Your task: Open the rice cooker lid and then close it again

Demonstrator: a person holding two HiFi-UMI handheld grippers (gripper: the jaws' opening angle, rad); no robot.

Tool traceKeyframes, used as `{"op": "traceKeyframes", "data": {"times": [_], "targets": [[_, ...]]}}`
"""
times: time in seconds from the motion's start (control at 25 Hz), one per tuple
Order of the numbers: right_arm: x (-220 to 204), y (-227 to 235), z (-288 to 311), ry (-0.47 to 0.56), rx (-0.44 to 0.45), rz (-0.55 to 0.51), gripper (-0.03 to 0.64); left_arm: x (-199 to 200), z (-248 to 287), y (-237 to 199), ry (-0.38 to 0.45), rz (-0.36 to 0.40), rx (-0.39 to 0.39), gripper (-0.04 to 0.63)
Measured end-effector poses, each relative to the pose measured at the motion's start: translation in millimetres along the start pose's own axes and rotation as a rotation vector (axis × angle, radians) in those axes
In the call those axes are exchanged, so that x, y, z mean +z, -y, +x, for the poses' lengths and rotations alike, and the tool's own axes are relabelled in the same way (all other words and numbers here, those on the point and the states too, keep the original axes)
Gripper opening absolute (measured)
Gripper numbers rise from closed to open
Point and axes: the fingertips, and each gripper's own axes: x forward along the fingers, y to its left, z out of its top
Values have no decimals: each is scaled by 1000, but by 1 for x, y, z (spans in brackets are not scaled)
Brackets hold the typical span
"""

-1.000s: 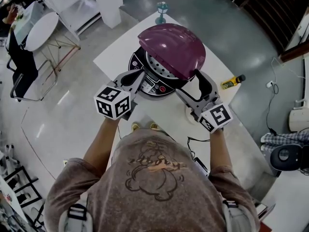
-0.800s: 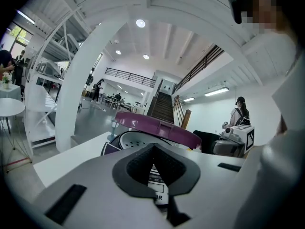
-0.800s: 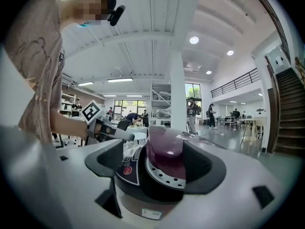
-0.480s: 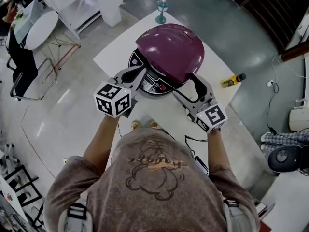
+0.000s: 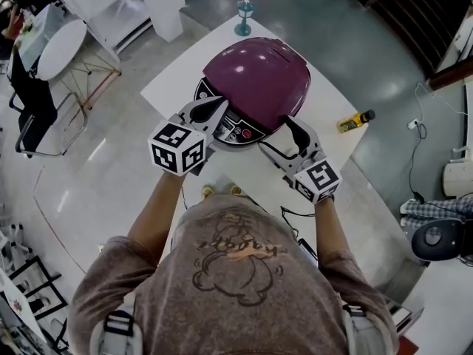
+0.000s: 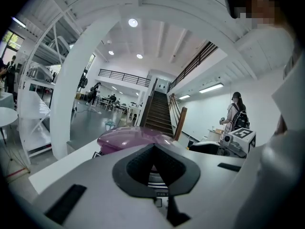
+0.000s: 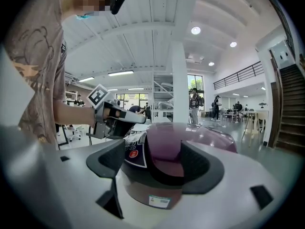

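The rice cooker's purple lid [image 5: 255, 80] lies down over the pot, and the control panel [image 5: 236, 132] faces me. My left gripper [image 5: 214, 108] sits at the cooker's front left beside the panel, its fingertips together and nothing between them; in the left gripper view the lid [image 6: 128, 137] shows just beyond its tips [image 6: 153, 149]. My right gripper [image 5: 284, 137] stands at the front right, open. Its jaws have just been closing a little, and they stand either side of the cooker's edge without pressing on it. The right gripper view shows the lid [image 7: 200, 137] close ahead.
The cooker stands on a white table [image 5: 177, 72], with a teal goblet [image 5: 244, 17] at the far corner and a yellow tool [image 5: 355, 122] at the right edge. A cable [image 5: 295, 217] trails off the near side. A round table [image 5: 59, 46] stands on the floor to the left.
The lid, raised a second ago with the inner pot showing, has swung down shut. My right gripper came down with it; the left gripper stayed put.
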Motion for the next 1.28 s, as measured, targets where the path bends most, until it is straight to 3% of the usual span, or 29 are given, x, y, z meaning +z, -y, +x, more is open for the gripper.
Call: {"op": "traceKeyframes", "data": {"times": [0.84, 1.28], "targets": [[-12, -1, 2, -13, -8, 57, 334, -20, 27, -5, -170, 155, 10, 20], [-18, 0, 5, -32, -23, 71, 318, -29, 30, -7, -264, 193, -11, 20]]}}
